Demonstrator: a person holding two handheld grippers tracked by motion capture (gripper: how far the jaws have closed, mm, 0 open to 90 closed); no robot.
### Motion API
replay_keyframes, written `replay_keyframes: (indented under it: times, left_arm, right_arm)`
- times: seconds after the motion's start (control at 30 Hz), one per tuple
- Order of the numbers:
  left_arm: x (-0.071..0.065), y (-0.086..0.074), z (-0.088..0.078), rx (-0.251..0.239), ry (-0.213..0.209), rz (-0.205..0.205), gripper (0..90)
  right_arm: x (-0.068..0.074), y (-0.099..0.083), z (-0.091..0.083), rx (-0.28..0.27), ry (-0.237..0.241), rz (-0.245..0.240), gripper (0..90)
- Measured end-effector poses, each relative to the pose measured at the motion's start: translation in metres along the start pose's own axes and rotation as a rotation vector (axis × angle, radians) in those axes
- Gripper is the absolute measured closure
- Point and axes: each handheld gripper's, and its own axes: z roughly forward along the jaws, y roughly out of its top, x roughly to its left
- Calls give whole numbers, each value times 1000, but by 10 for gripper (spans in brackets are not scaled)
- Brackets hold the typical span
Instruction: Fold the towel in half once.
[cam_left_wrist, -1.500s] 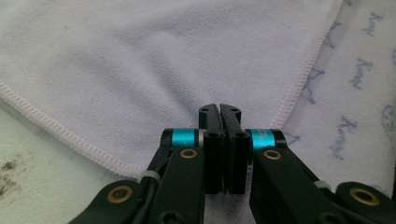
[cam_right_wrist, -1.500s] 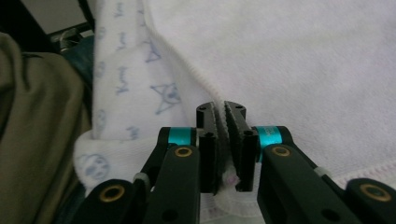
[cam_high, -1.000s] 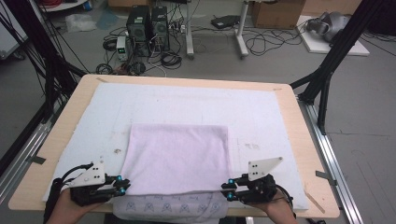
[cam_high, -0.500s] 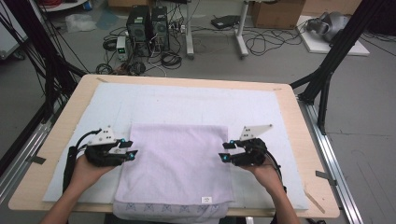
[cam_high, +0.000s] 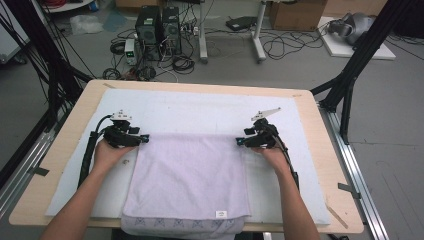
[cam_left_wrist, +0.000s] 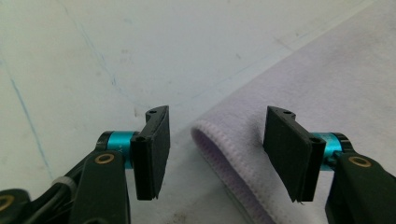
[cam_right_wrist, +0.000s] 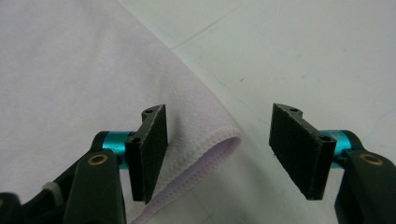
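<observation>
A pale lilac towel (cam_high: 187, 177) is seen lying flat on the white mat (cam_high: 210, 112) that covers the wooden table (cam_high: 320, 125), its near hem hanging just over the table's front edge and a small white label (cam_high: 220, 214) sewn near that hem. The left gripper (cam_high: 144, 139) is held at the towel's far left corner, the right gripper (cam_high: 240, 142) at the far right corner — each borne by a hand reaching in from below. In the left gripper view the stitched corner (cam_left_wrist: 210, 135) is seen lying loose on the mat between the parted jaws, touched by neither pad. In the right gripper view the other corner (cam_right_wrist: 224, 137) lies likewise released between spread jaws. Both pairs of jaws have just been opening.
</observation>
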Motion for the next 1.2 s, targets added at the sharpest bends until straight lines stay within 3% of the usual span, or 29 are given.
replay_keyframes:
  times: [0.07, 0.1, 0.13, 0.2, 0.27, 0.33, 0.4, 0.5, 0.6, 0.7, 0.73, 0.77, 0.8, 0.9, 1.07, 1.17, 1.2]
  left_arm:
    - [-1, -1, 1, -3, 5, 30, 485]
    - [-1, -1, 1, -13, -35, 34, 645]
    - [-3, 0, 1, -8, -22, 48, 749]
    - [-7, 3, 0, -11, -14, 77, 838]
    - [-7, 7, 0, -22, 13, 82, 857]
    - [-5, 13, -2, -49, 40, 63, 860]
    - [-4, 26, -2, -45, 84, 78, 861]
    - [1, 56, -9, -99, 130, 78, 862]
    - [4, 101, -23, -141, 192, 105, 861]
    - [5, 139, -41, -195, 215, 129, 859]
    - [6, 146, -43, -197, 225, 128, 848]
    - [7, 150, -43, -189, 252, 126, 782]
    - [9, 151, -42, -186, 260, 122, 677]
    - [14, 140, -37, -145, 240, 94, 573]
    - [19, 103, -29, -101, 202, 92, 530]
    - [17, 77, -26, -81, 155, 86, 514]
    - [15, 70, -26, -82, 140, 89, 505]
  right_arm:
    - [-2, -2, 7, 13, 29, 1, 453]
    - [-1, -2, 9, 26, 24, -7, 512]
    - [0, -1, 8, 26, 17, -16, 676]
    - [-1, 1, 8, 23, 89, -16, 846]
    - [2, 4, 9, 42, 75, -61, 857]
    - [-2, 9, 7, 43, 51, -43, 861]
    - [-8, 21, 0, 22, -1, -36, 864]
    - [-16, 48, -13, -28, -61, -45, 865]
    - [-24, 86, -33, -55, -117, -67, 865]
    - [-31, 117, -54, -99, -156, -79, 864]
    - [-32, 127, -61, -105, -178, -85, 850]
    - [-33, 133, -63, -120, -186, -85, 769]
    - [-35, 135, -63, -134, -209, -76, 649]
    - [-44, 124, -56, -126, -188, 5, 536]
    - [-43, 86, -42, -60, -173, 21, 466]
    - [-34, 66, -38, -37, -150, 11, 446]
    - [-31, 62, -36, -4, -124, 24, 423]
